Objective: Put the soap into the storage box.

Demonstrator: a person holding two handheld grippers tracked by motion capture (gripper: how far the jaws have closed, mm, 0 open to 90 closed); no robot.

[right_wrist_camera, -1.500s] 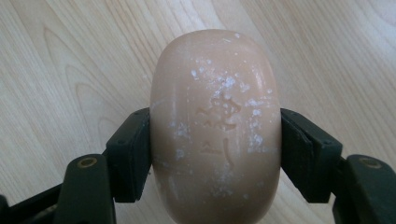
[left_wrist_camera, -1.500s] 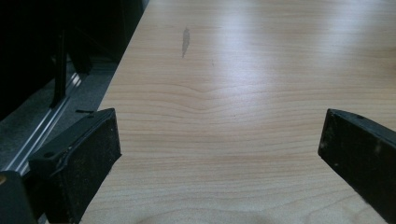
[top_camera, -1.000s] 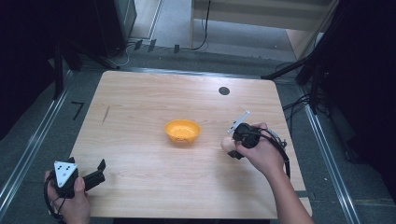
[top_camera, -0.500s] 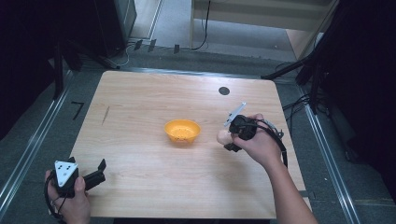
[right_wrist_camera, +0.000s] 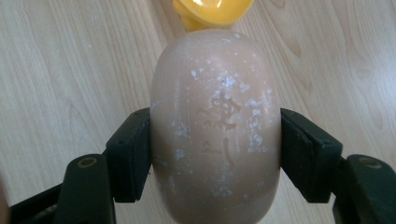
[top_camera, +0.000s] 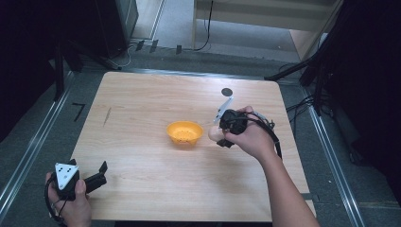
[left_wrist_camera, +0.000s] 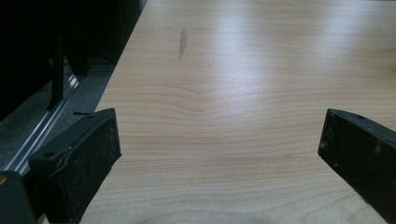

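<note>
**A:** What have you got in your right gripper (top_camera: 218,135)?

**B:** A pale, pinkish-tan bar of soap (right_wrist_camera: 215,126), oval and rounded at the ends. In the right gripper view you can see characters pressed into its face, and a scatter of whitish flecks and powdery patches over the surface.

**A:** How do your jaws sit on it?

**B:** They are clenched on it, one black pad against each long side, roughly at the middle of the bar. The far end of the soap sticks out well past the pads.

**A:** And where is it over the table (top_camera: 142,109)?

**B:** In the high view the soap (top_camera: 214,134) is just to the right of the orange bowl (top_camera: 185,133), close to its rim but not inside it. I cannot tell whether the two touch. In the right gripper view the bowl (right_wrist_camera: 213,11) shows beyond the far tip of the bar, with bare wood on both sides.

**A:** What about your left gripper (top_camera: 97,177)?

**B:** It sits at the near left corner of the table, well apart from the bowl. Its jaws are spread wide with nothing between them, just wood grain in the left gripper view.
</note>
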